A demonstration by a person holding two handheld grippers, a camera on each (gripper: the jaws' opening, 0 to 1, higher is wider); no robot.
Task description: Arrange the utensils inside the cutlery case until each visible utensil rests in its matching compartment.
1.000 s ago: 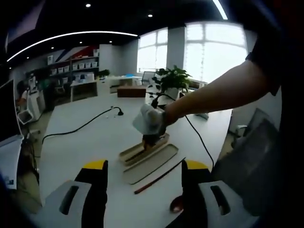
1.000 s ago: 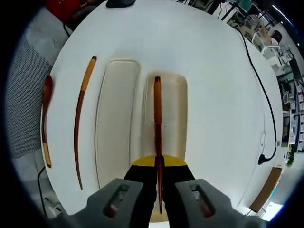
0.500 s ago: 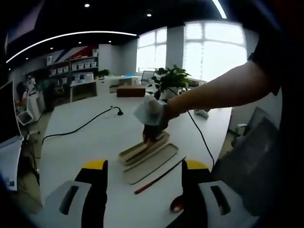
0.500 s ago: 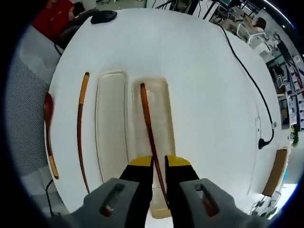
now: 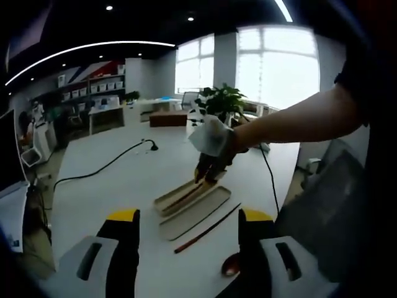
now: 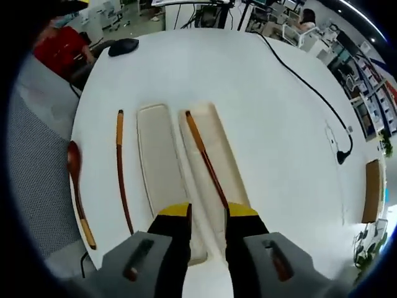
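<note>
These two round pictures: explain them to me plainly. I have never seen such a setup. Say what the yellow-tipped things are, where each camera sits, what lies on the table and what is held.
A person holds a two-jaw gripper in each hand, and a fisheye camera rides on each, looking along its jaws.

In the left gripper view, the left gripper hangs open and empty above the white table. Farther off you see the person's arm with the right gripper over the case.

The right gripper view looks down from that right gripper, open and holding nothing. Below is the two-compartment cutlery case. One chopstick lies in a compartment. The other chopstick and a wooden spoon lie on the table beside the case.
</note>
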